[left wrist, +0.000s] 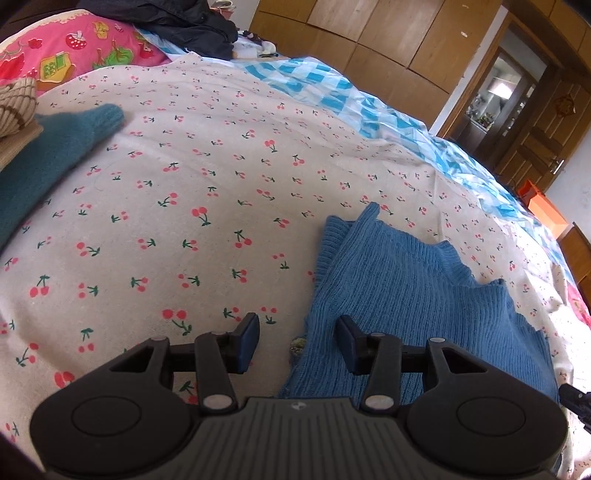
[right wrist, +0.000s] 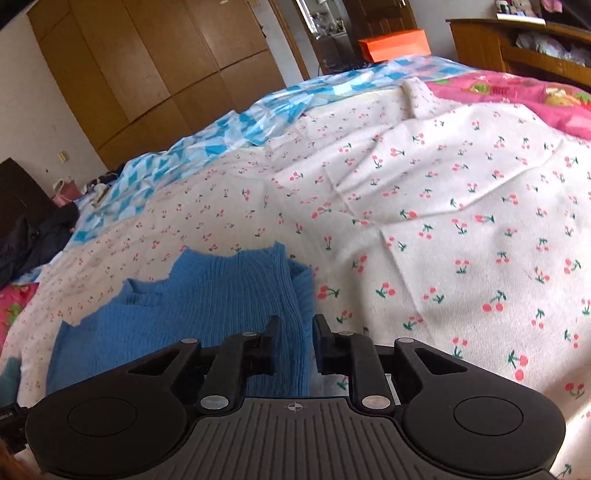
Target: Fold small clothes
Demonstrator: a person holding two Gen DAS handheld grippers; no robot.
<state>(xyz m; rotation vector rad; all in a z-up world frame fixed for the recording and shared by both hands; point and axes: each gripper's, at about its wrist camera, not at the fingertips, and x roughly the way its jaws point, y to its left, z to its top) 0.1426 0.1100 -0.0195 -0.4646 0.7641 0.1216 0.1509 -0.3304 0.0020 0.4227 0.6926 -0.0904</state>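
A blue ribbed knit garment (left wrist: 399,280) lies partly folded on the cherry-print bed sheet (left wrist: 207,192). My left gripper (left wrist: 298,334) is open, its jaws wide apart over the garment's left edge, one finger above the sheet and one above the knit. In the right wrist view the same blue garment (right wrist: 192,306) lies at the lower left. My right gripper (right wrist: 295,334) is open over the garment's right edge, holding nothing. A teal knit garment (left wrist: 48,162) lies at the far left of the left wrist view.
A striped beige knit item (left wrist: 14,107) sits on the teal one. A pink strawberry-print quilt (left wrist: 74,48), dark clothing (left wrist: 184,26) and a blue checked cloth (left wrist: 332,88) lie at the bed's far side. Wooden wardrobes (right wrist: 147,66) and an orange box (right wrist: 395,44) stand beyond.
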